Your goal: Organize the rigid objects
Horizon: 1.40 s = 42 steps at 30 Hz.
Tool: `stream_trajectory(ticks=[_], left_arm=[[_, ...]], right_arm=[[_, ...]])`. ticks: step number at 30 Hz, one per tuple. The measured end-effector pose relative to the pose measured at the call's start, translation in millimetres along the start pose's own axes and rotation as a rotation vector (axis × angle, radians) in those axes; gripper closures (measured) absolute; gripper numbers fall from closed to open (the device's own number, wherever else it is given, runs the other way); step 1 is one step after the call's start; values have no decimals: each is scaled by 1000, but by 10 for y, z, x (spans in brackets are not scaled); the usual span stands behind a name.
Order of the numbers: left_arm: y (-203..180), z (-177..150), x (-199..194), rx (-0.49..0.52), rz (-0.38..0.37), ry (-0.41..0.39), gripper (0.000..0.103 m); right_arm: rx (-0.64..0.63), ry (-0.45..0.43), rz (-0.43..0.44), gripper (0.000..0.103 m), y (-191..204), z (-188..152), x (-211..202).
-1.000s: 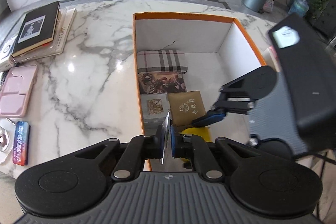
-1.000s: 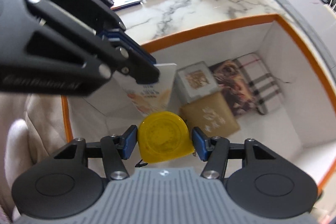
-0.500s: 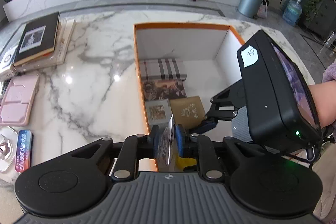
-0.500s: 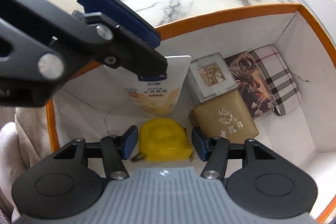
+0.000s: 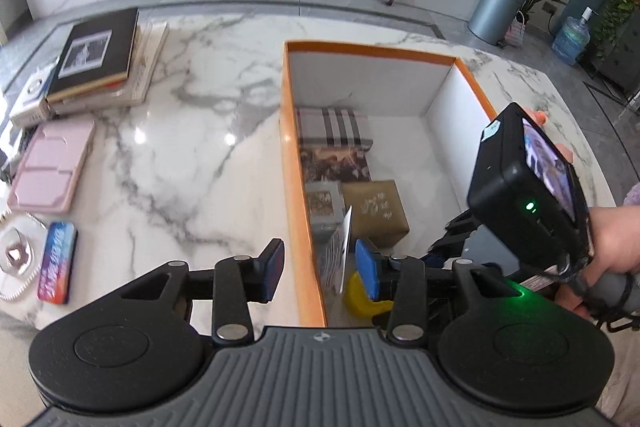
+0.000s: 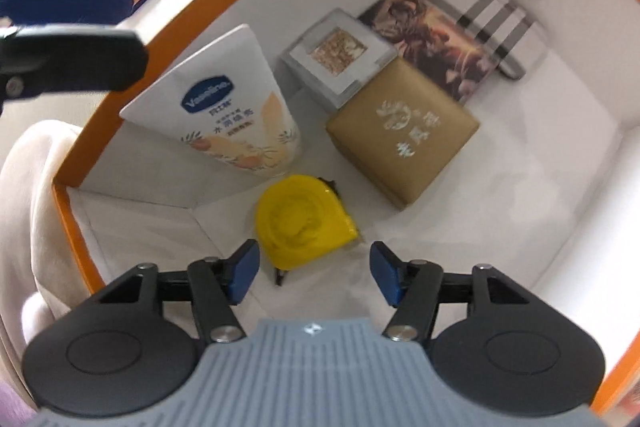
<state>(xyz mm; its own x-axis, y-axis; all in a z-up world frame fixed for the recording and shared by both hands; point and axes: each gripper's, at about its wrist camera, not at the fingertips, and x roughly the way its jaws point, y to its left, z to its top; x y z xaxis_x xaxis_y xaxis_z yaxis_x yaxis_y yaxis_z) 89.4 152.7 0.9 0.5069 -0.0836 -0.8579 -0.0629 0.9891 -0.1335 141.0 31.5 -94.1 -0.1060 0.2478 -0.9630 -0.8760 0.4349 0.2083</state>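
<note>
We find the tube (image 6: pixel 224 107) released since before, left jaws just opened; right jaws released, tape (image 6: pixel 304 223) lying in box (image 5: pixel 298 187).

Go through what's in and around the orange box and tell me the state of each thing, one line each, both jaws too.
Orange-rimmed white cardboard box: open-topped, partly filled.
White Vaseline tube: standing in the box, leaning on its wall, released.
Yellow round tape measure: flat on the box floor, released.
Gold square gift box: closed, upright.
Left gripper: jaws just opened, off the tube.
Right gripper: jaws apart, clear of the tape measure.
</note>
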Motion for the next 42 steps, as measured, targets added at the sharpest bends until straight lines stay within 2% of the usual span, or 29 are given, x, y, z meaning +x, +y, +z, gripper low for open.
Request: stream_trajectory(ticks=[4, 6, 8, 14, 19, 26, 27, 32, 36, 39, 42], left_arm=[[-6, -43, 31, 11, -15, 23, 66], [-6, -50, 43, 11, -23, 27, 69], [-18, -48, 41, 12, -33, 27, 72], [-52, -45, 22, 14, -37, 18, 72], [-78, -30, -100, 27, -37, -14, 72], [-299, 2, -381, 89, -56, -82, 72], [-352, 5, -413, 101, -65, -89, 72], [-731, 30, -520, 201, -86, -122, 72], [-1076, 69, -515, 278, -142, -155, 72], [-1352, 107, -438, 345, -190, -187, 72], [-1642, 170, -283, 409, -233, -189, 72]], right_arm=[[-20, -26, -23, 65, 86, -3, 1], [-32, -37, -44, 68, 114, 3, -10], [-29, -38, -45, 68, 120, 12, -8], [-32, -54, -46, 67, 165, -39, 5], [-45, -71, -88, 66, 213, -130, -102], [-7, -208, -118, 65, 209, -406, -605], [2, -228, -119, 64, 168, -291, -681], [94, -363, -131, 62, 82, -642, -1098], [204, -490, -170, 57, -287, -945, -1312], [325, -569, -211, 51, -524, -1319, -1541], [491, -602, -225, 51, -833, -1694, -1653]])
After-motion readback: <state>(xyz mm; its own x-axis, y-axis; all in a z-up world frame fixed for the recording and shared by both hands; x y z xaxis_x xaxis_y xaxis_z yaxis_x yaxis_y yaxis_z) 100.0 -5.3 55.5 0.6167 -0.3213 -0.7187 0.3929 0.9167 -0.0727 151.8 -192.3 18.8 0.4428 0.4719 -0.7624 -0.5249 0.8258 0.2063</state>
